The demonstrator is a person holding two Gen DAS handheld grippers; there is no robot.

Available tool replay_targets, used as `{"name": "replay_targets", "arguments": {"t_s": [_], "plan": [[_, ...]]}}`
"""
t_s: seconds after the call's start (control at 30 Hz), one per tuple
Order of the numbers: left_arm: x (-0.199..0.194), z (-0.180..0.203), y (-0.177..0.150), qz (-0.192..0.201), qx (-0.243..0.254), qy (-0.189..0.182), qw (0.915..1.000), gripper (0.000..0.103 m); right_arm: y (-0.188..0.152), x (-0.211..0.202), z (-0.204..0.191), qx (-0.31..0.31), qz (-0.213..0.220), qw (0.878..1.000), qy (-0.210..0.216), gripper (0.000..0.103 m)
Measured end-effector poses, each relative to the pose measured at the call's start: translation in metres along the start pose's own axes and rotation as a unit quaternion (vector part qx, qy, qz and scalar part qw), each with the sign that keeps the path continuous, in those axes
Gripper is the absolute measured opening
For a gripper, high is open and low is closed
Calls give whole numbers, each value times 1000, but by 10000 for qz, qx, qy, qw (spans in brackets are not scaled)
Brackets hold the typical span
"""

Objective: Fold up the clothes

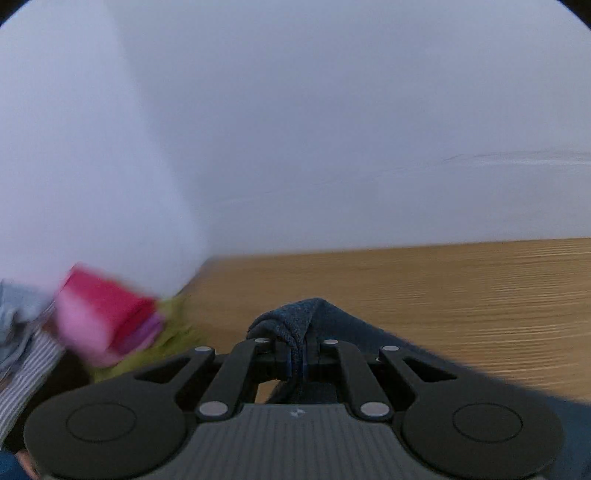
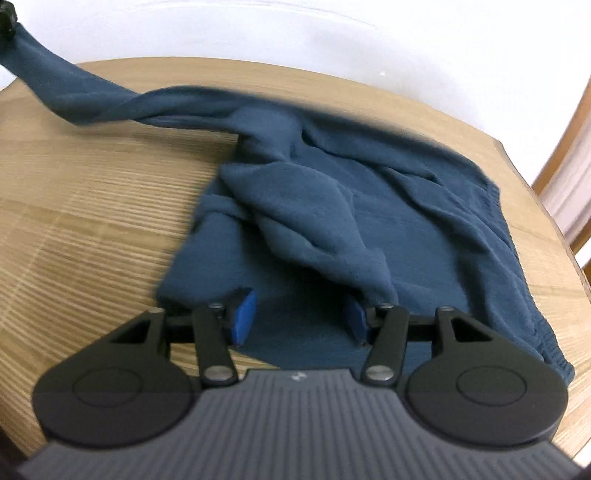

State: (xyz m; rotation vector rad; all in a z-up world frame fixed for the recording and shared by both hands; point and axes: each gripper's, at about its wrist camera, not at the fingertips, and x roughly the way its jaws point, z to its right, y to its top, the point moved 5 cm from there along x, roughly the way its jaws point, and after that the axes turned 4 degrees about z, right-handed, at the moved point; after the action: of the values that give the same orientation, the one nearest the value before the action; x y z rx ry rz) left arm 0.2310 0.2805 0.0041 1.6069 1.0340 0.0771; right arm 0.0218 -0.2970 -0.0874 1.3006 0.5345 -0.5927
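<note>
Wooden table [image 2: 92, 229]: light, striped grain, rounded far edge against a white wall [image 2: 332, 33]. On it: one dark blue garment [image 2: 406, 206], crumpled, spread across the right half, one end drawn up off the surface toward the far left. At the left end: a blurred heap of clothes [image 1: 107, 317], pink, green and striped.

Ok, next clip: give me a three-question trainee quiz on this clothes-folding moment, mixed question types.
1. True or false: the left tongs are shut on the blue garment.
2. The right tongs are: A) open above the garment, B) clamped on a pink cloth, C) out of view.
3. Fill in: the garment lies on a ___ table.

Key: 1 true; 2 A; 3 wooden.
</note>
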Motion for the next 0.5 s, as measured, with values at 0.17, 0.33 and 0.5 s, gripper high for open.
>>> {"name": "replay_targets", "arguments": {"t_s": [0.17,0.33,0.5], "plan": [[28,-23,-10,-419,-219,1,9989,6,8,-7,-27,-236,-16,9996,135,55],[1,-29,-2,-192,-425,-694,9965,6,44,-45,-40,-127,322,9902,1353,55],[-22,-62,28,57,-861,-982,9914,6,95,-42,-27,198,932,9833,1551,62]]}}
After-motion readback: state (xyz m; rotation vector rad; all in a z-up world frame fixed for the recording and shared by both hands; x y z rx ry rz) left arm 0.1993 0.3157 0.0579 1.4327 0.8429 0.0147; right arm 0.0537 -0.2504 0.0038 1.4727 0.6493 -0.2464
